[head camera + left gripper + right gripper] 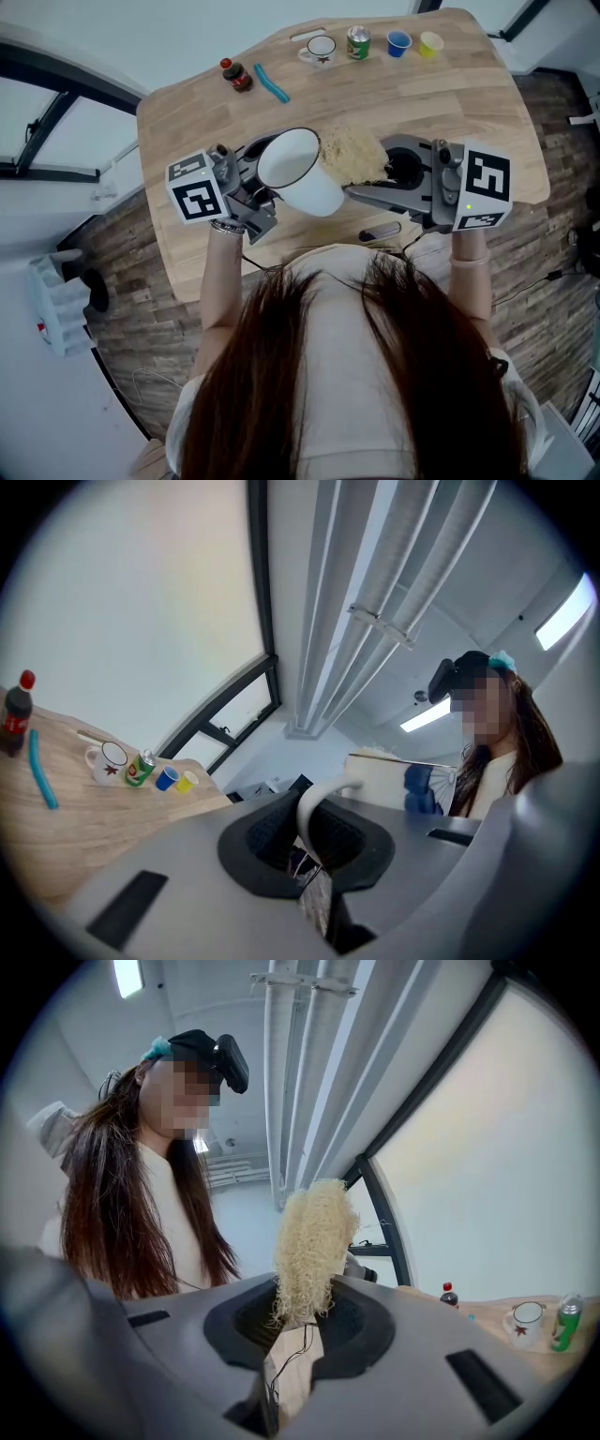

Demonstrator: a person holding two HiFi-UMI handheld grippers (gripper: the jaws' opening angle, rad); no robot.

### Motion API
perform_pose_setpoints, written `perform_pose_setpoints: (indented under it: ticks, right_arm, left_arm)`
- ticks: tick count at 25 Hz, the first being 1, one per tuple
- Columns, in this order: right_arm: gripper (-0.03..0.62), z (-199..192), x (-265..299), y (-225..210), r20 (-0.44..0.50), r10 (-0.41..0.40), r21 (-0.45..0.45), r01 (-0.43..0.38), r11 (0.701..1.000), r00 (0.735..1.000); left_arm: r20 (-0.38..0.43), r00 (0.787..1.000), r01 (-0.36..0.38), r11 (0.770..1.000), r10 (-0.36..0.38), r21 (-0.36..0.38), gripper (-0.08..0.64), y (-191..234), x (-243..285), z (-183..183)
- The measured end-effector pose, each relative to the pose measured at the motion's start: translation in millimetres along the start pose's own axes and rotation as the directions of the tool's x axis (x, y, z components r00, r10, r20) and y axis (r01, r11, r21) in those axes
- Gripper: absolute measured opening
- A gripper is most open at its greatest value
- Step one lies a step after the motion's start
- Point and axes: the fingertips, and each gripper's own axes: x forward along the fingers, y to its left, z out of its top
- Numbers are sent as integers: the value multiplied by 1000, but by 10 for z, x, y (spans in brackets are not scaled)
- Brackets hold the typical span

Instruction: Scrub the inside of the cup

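A white cup [302,173] is held up above the table, its mouth tilted toward the head camera. My left gripper [251,192] is shut on the cup's handle [323,799], which shows between the jaws in the left gripper view. My right gripper [375,183] is shut on a pale fibrous loofah scrubber [354,155], which sits just right of the cup's rim, touching or nearly touching it. In the right gripper view the loofah scrubber [309,1246] sticks up from between the jaws.
On the wooden table [441,103] at the far side stand a small cola bottle [235,76], a blue stick [271,82], a white mug [321,49], a green can [358,42], a blue cup [399,43] and a yellow cup [430,43]. A dark object [379,231] lies near the front edge.
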Motion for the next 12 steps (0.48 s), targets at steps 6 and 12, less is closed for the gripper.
perform_pose_setpoints:
  ticks: [6, 12]
  right_arm:
    - [78, -19, 48, 3, 0, -64, -29, 64, 998, 998]
    - [78, -49, 113, -43, -22, -130, -66, 129, 989, 991]
  left_arm:
    - [7, 999, -42, 999, 42, -18, 25, 43, -71, -1]
    - [11, 995, -102, 994, 102, -29, 25, 135, -157, 17]
